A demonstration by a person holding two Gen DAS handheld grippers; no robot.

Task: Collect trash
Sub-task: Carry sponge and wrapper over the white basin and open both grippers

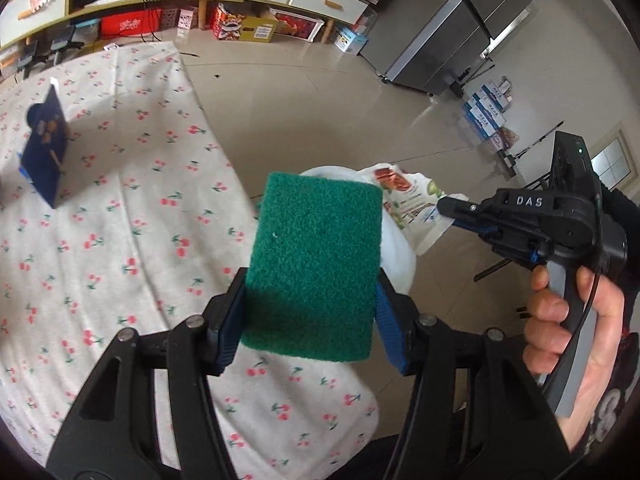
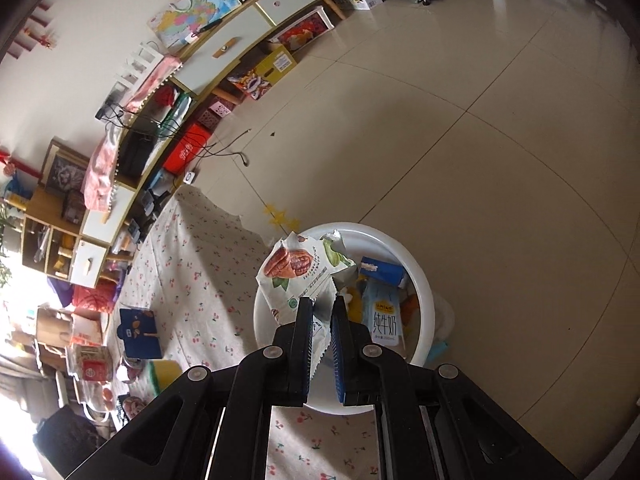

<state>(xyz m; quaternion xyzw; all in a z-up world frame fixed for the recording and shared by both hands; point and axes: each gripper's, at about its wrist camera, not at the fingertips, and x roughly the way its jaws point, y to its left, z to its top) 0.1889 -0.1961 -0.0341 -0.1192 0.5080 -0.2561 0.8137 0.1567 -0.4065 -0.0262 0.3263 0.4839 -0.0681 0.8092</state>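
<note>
My left gripper is shut on a green scouring sponge and holds it above the table's edge, in front of a white bin. My right gripper is shut on a white snack wrapper printed with pecans, held over the white bin. The same wrapper and right gripper show in the left wrist view, over the bin. Inside the bin lie a milk carton and a blue pack.
The table has a cherry-print cloth. A dark blue box stands on it at the left; it also shows in the right wrist view. Tiled floor lies beyond the bin. Cabinets and boxes line the far wall.
</note>
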